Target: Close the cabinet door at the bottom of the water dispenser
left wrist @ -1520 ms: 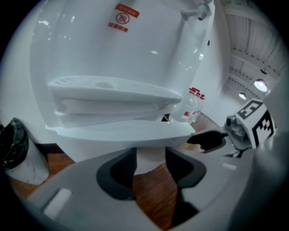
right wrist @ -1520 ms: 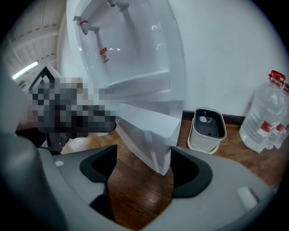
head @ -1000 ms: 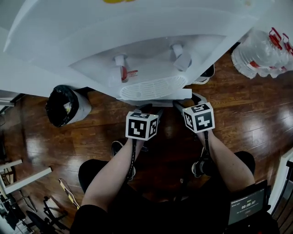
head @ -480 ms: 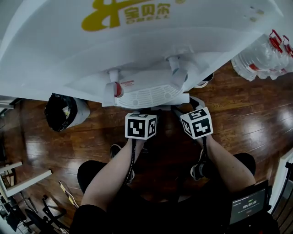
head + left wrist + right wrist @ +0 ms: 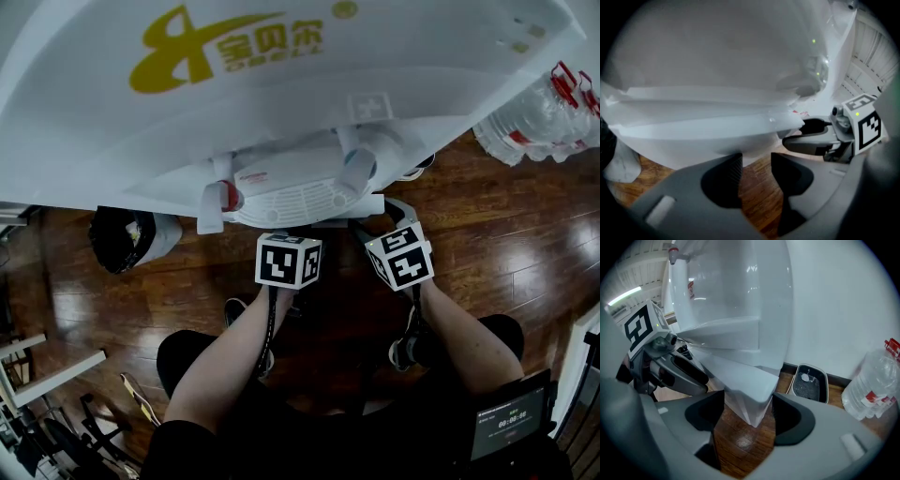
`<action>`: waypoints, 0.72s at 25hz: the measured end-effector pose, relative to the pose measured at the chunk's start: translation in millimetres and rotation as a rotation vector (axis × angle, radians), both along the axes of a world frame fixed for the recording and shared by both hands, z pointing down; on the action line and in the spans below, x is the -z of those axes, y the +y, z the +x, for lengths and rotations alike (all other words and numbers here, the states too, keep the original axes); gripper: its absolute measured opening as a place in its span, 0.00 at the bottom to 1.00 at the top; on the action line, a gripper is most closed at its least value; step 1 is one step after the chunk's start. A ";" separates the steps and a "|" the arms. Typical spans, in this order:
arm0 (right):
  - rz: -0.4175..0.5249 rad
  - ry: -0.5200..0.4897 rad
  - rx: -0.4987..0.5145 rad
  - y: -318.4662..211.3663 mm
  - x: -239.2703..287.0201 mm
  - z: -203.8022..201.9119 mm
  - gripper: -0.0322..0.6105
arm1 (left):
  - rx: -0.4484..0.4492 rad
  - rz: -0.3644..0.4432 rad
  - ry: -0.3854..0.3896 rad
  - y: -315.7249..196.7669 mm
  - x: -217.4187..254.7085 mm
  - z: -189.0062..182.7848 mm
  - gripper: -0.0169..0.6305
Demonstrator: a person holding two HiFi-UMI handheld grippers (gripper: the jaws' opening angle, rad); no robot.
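At the foot of one white plastic water dispenser (image 5: 281, 103), two grippers are held. The left gripper (image 5: 756, 161) is parted and empty. The right gripper (image 5: 747, 401) is parted, and one white cabinet door (image 5: 740, 373) corner is seen between its jaws, ungripped.

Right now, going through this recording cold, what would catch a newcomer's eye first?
The large white plastic water dispenser with a yellow logo fills the top of the head view, above a dark wooden floor. Just below it are the left gripper and right gripper, both with jaws apart; a white corner of the dispenser shows between the right one's jaws. A clear plastic water jug with red fittings sits far right.
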State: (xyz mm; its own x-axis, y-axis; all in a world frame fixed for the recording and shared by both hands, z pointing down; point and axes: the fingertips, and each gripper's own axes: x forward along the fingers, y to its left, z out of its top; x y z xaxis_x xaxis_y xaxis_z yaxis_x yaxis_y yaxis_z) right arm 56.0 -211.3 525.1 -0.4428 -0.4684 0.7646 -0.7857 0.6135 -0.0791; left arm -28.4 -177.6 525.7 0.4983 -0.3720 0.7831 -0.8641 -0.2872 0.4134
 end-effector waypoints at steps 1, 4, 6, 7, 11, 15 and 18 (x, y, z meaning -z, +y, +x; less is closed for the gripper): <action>0.001 0.005 0.004 0.2 0.5 0.4 0.55 | 0.000 -0.001 0.003 0.0 0.7 0.8 0.35; -0.005 0.015 0.006 0.9 -0.1 1.6 0.54 | 0.001 -0.004 0.011 0.5 0.7 2.3 0.35; -0.006 0.019 0.000 1.0 -0.7 2.0 0.54 | -0.003 -0.003 0.012 0.9 0.1 2.7 0.35; -0.004 0.020 -0.005 0.9 -0.6 1.9 0.54 | -0.003 -0.003 0.012 0.9 0.1 2.7 0.35; 0.002 0.021 -0.015 1.0 0.7 0.6 0.54 | 0.008 0.001 0.013 0.2 2.8 0.6 0.33; 0.001 0.021 -0.006 1.5 1.7 0.9 0.54 | 0.026 0.003 0.033 -0.2 7.9 0.6 0.32; 0.034 0.033 0.002 -5.2 3.1 2.2 0.54 | 0.048 0.025 0.056 -5.4 12.9 1.3 0.32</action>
